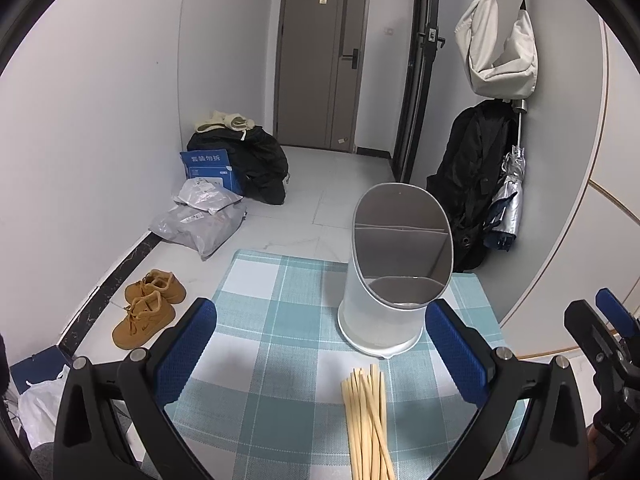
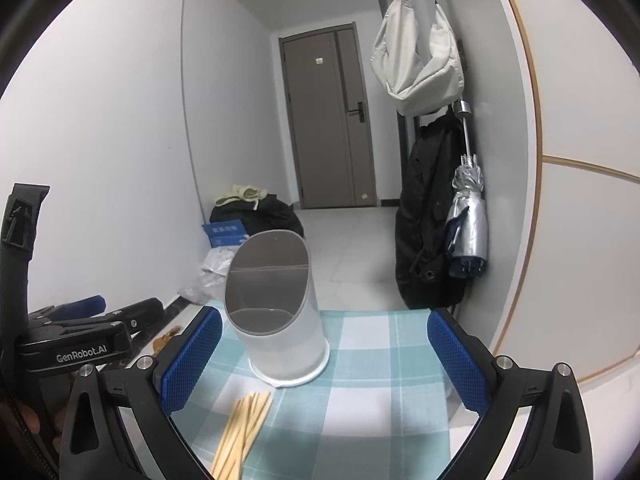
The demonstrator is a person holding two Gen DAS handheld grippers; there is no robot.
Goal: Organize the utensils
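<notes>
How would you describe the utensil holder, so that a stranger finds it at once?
Look at the table with the blue-green checked cloth. At its far end stands the utensil holder, a white upright cylinder. Unlike the flat chopsticks nearby, it has a slanted grey opening with dividers.

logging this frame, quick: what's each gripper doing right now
left gripper: open, holding nothing, above the chopsticks.
right gripper: open, holding nothing.
</notes>
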